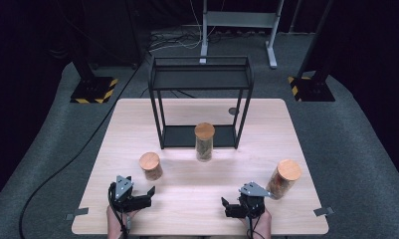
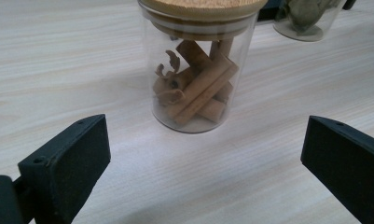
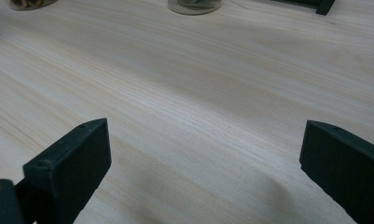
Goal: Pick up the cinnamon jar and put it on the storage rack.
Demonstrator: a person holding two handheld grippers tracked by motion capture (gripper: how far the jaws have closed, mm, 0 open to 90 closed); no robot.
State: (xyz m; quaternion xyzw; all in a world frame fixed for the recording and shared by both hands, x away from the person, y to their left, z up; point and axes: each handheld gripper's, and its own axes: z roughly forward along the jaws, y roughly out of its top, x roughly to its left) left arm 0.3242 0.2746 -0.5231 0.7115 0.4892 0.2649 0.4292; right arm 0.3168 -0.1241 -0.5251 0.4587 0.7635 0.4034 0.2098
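High view showed the left gripper [image 1: 143,191] low on the wooden table [image 1: 197,199], jaws spread wide, nothing between them, aimed at the short cinnamon jar [image 1: 151,166] just ahead. Left gripper view put that jar [image 2: 198,65] upright between and beyond the jaws, not touching, cork lid on, cinnamon sticks inside. The right gripper [image 1: 228,205] sat open and empty too, facing bare table. A tilted jar [image 1: 283,178] stood just beside it; a tall jar [image 1: 204,141] stood before the black rack [image 1: 199,79].
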